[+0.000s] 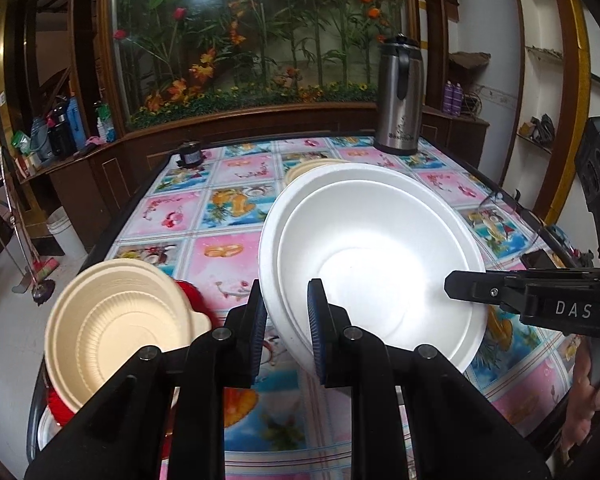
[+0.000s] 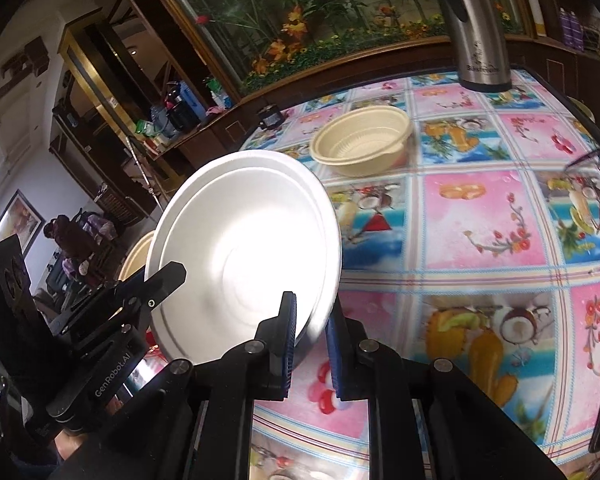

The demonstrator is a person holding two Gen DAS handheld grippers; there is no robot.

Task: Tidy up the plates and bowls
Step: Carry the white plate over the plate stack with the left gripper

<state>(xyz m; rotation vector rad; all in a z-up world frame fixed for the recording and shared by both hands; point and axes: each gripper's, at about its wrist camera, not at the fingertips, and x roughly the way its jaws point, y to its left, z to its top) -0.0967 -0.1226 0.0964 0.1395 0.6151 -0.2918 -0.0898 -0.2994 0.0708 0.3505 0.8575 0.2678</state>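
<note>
A white foam plate (image 1: 372, 256) is held tilted above the table between both grippers. My left gripper (image 1: 287, 322) is shut on its near-left rim. My right gripper (image 2: 311, 332) is shut on the opposite rim of the plate (image 2: 244, 252); it shows at the right in the left wrist view (image 1: 460, 286). A cream bowl (image 1: 116, 324) sits at the near left on red dishware (image 1: 190, 294). Another cream bowl (image 2: 360, 146) stands mid-table in the right wrist view; its rim peeks out behind the plate (image 1: 306, 168).
A steel thermos jug (image 1: 398, 100) stands at the table's far edge, also in the right wrist view (image 2: 478, 28). A small dark jar (image 1: 191, 155) sits at the far left. Eyeglasses (image 2: 592, 184) lie at the right. The table has a colourful tiled cloth (image 1: 224, 204).
</note>
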